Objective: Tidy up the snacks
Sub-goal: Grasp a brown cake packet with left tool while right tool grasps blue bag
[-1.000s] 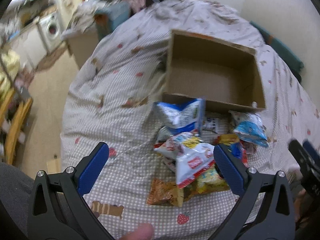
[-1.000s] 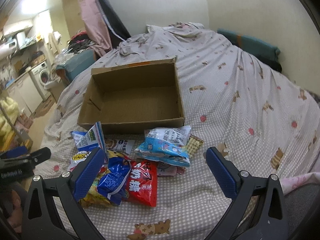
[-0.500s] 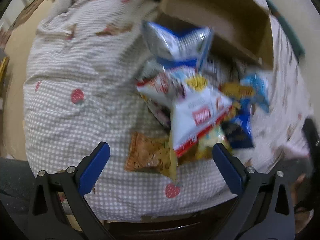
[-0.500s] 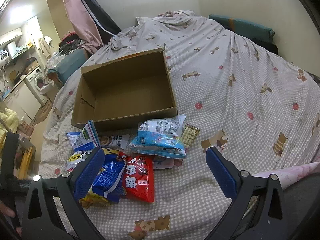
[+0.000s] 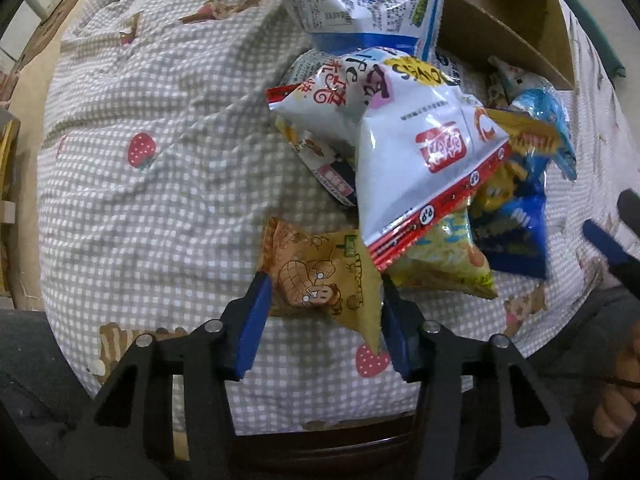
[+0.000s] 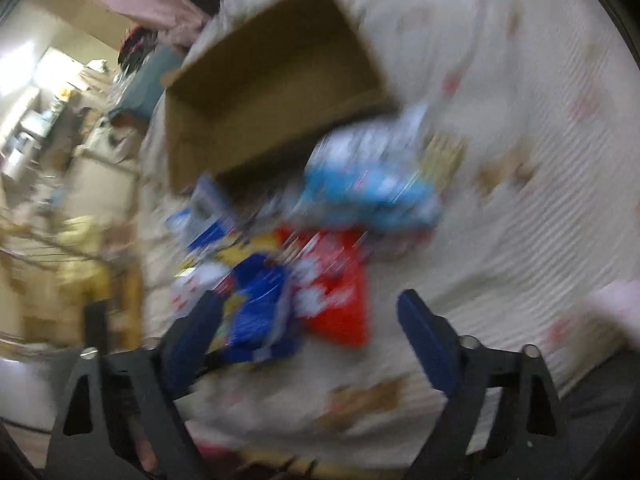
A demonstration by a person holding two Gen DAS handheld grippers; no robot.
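A pile of snack bags lies on the checked bedspread in front of an open cardboard box. My left gripper has narrowed around a brown peanut snack bag; both blue pads sit at the bag's sides. A white and red bag and a blue and white bag lie above it. The right wrist view is blurred: my right gripper is open over a blue bag and a red bag, with the cardboard box beyond.
The bed's near edge is just below my left gripper. The right gripper's blue finger shows at the right of the left wrist view. Cluttered floor and furniture lie left of the bed.
My left gripper has dropped down to the pile and closed in from wide open around the brown peanut bag. My right gripper is moving fast toward the pile and tilting, still open.
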